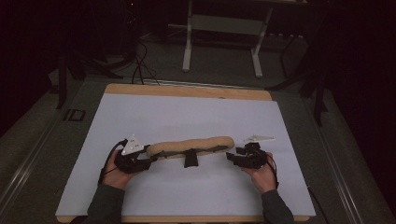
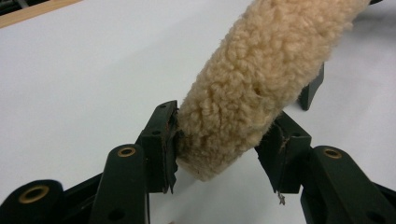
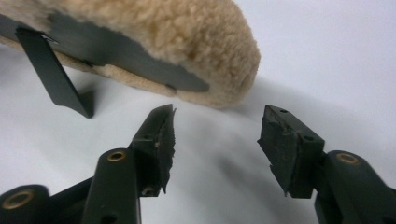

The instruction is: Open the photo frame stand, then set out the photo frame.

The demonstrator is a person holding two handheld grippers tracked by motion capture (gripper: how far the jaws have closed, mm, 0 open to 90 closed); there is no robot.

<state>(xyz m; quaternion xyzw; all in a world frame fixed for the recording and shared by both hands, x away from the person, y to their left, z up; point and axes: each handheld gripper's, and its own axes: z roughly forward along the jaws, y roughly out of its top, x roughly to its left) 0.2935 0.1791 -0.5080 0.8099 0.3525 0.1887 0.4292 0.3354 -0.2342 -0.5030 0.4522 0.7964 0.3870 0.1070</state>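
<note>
Currently fleece pad (image 1: 191, 145) is lying lengthwise across white sheet (image 1: 187, 116), w/ black strap (image 1: 190, 157) hanging off its near edge at mid-length. Left gripper (image 1: 150, 160) is sitting at pad's left end; jaws roughly half open, pads pressing both sides of fleece tip (image 2: 224, 135). Right gripper (image 1: 229, 156) is hovering just beside pad's right end (image 3: 224, 70), jaws parted, nothing btwn them, not touching fleece.
</note>
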